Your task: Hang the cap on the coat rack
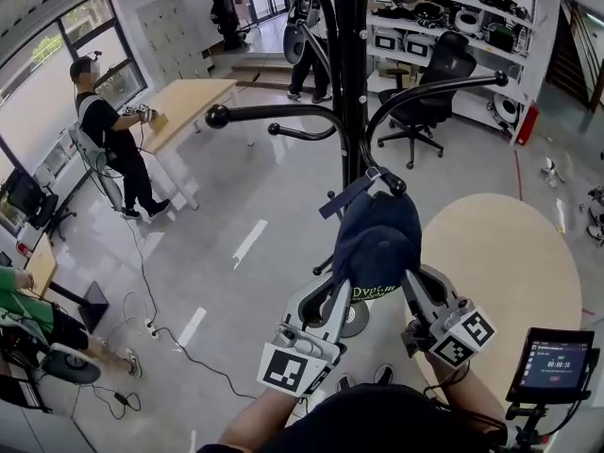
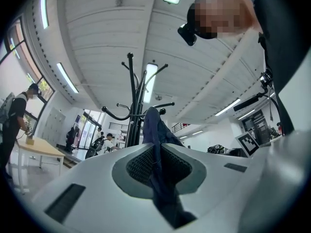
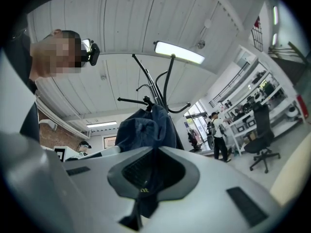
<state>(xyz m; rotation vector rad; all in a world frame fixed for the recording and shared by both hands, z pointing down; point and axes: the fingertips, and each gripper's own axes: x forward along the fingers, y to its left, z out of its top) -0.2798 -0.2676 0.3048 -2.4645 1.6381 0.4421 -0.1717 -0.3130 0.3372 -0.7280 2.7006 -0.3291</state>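
A wide, open workroom with a glossy grey floor (image 1: 245, 206) spreads out below, with tall windows (image 1: 57, 45) along its left side and white shelves (image 1: 444, 17) packed with gear along the far right wall. A round, pale wooden table (image 1: 510, 253) stands at the right, bare on top, and a long rectangular table (image 1: 189, 102) of the same wood stands farther off at the left, where a person (image 1: 109, 130) in dark clothes leans over it. The black coat rack (image 1: 351, 83) rises in the middle, its curved arms ending in round knobs, and a black office chair (image 1: 429, 88) sits behind it near the shelves. The dark blue cap (image 1: 377, 239) is held up against the rack's pole, and its back strap reaches the knob of one low arm (whether it is hooked over the knob cannot be made out). The left tool (image 1: 342, 295) is closed tight on the cap's cloth at its left edge, and the right tool (image 1: 412, 283) is clamped on the cloth at the right edge, both angled upward. A black cable (image 1: 151, 300) trails across the floor at the left, and a small lit screen (image 1: 552, 361) sits at the lower right.
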